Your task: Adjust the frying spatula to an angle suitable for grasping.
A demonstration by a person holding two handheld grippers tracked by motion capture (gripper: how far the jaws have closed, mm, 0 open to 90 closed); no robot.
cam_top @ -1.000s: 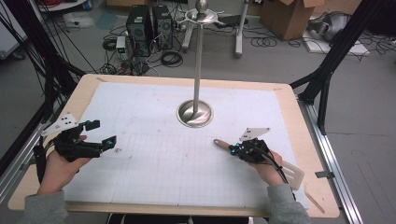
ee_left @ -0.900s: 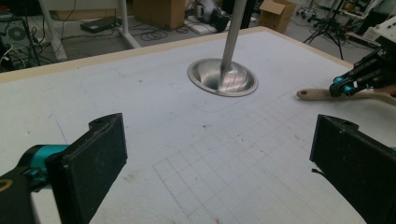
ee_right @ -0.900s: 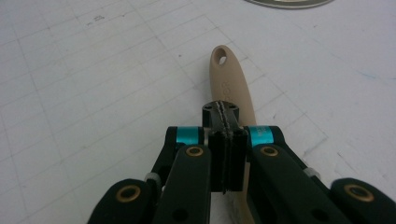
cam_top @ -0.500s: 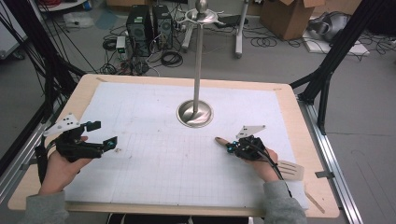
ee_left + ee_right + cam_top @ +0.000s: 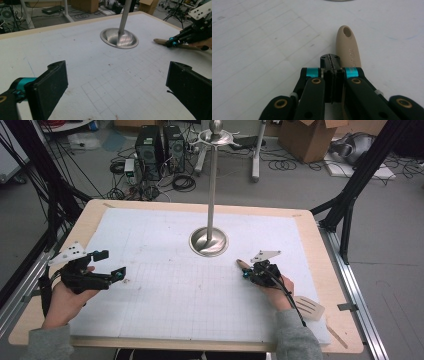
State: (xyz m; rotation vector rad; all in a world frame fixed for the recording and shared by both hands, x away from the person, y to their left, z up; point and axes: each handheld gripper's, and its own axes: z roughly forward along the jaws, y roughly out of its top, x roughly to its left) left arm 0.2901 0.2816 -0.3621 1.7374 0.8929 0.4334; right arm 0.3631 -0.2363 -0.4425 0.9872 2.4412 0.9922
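Observation:
A beige spatula lies on the white gridded mat (image 5: 165,310) at the right, its handle (image 5: 241,265) pointing toward the middle and its slotted head (image 5: 309,306) near the table's edge. My right gripper (image 5: 246,272) rests over that handle with its jaws shut pad to pad. In the right gripper view the handle (image 5: 348,47), with a hole at its tip, runs beside and under the right jaw of the gripper (image 5: 332,61), not between the pads. My left gripper (image 5: 112,265) hovers at the mat's left side, open and holding nothing (image 5: 120,82).
A metal stand with a round base (image 5: 208,241) and a tall pole (image 5: 213,185) rises from the mat's far middle. The wooden table edge (image 5: 345,320) frames the mat. Computers, cables and boxes sit on the floor beyond.
The right gripper and the spatula's handle tip have shifted slightly toward the far side. The left gripper has stayed where it was.

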